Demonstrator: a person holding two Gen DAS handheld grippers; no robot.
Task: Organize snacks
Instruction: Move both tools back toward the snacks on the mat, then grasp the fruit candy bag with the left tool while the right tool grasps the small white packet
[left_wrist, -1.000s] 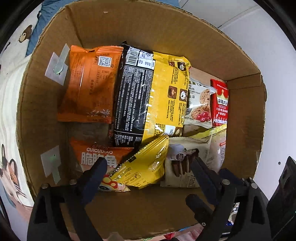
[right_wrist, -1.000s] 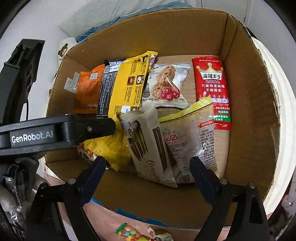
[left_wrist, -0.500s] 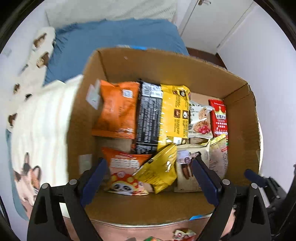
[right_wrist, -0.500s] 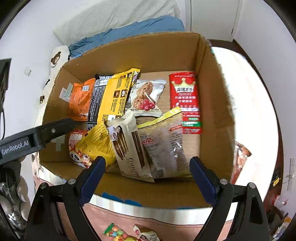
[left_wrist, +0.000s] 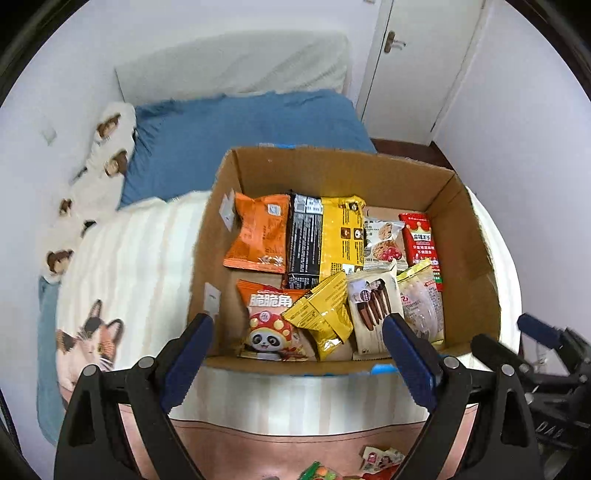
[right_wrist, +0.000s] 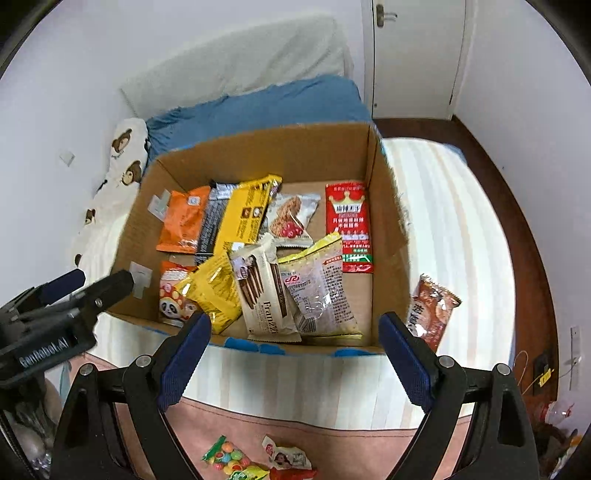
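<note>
An open cardboard box (left_wrist: 476, 258) (right_wrist: 388, 229) sits on the bed and holds several snack packets: an orange packet (left_wrist: 258, 236), a black-and-yellow packet (left_wrist: 325, 240), a red packet (left_wrist: 421, 240) (right_wrist: 349, 225), a panda packet (left_wrist: 269, 325), a small yellow packet (left_wrist: 321, 314) (right_wrist: 214, 288) and a wafer packet (left_wrist: 373, 310) (right_wrist: 266, 291). My left gripper (left_wrist: 297, 354) is open and empty, above the box's near wall. My right gripper (right_wrist: 293, 354) is open and empty, also in front of the box. A brown snack packet (right_wrist: 432, 310) lies outside, right of the box.
The box stands on a striped cream blanket (right_wrist: 450, 236) with a cat print (left_wrist: 92, 343). Loose candy packets (right_wrist: 225, 454) lie on the pink cover near me. A blue pillow (left_wrist: 240, 140) lies behind the box. A white door (right_wrist: 417, 55) and walls enclose the bed.
Both grippers have pulled up and back out of the box, so the whole box and the bed now show. Both stay open and empty.
</note>
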